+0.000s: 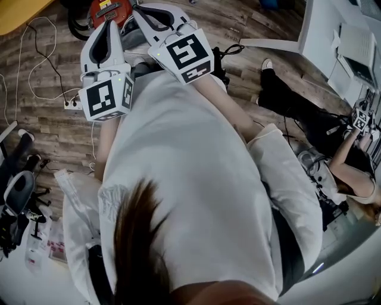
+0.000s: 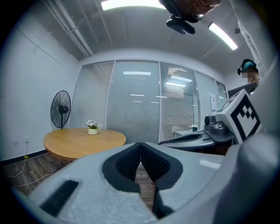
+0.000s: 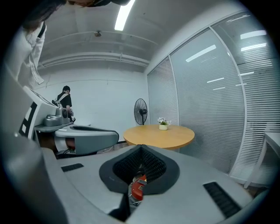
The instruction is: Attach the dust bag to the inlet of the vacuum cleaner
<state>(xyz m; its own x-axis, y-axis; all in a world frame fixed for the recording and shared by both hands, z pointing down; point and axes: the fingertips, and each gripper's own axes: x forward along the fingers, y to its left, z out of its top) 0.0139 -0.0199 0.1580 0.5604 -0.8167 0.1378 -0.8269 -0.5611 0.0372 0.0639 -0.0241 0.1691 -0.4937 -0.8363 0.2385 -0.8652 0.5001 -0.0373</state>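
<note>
The vacuum cleaner [image 1: 112,8], red with a black hose, lies on the wood floor at the top edge of the head view, just beyond both grippers. My left gripper [image 1: 109,25] and right gripper [image 1: 143,9] are held side by side in front of my white shirt. The left gripper [image 2: 140,145] has its ribbed black pads pressed together with nothing between them. My right gripper [image 3: 141,148] is shut and empty too; a strip of the red vacuum cleaner [image 3: 138,188] shows through the slot below its pads. No dust bag can be made out in any view.
A round wooden table [image 2: 83,142] with a small flower pot [image 2: 92,127] stands by the blinds, a floor fan [image 2: 60,109] beside it. A power strip [image 1: 72,104] and white cables lie on the floor at left. Another person [image 1: 333,149] sits at right by a white desk [image 1: 321,30].
</note>
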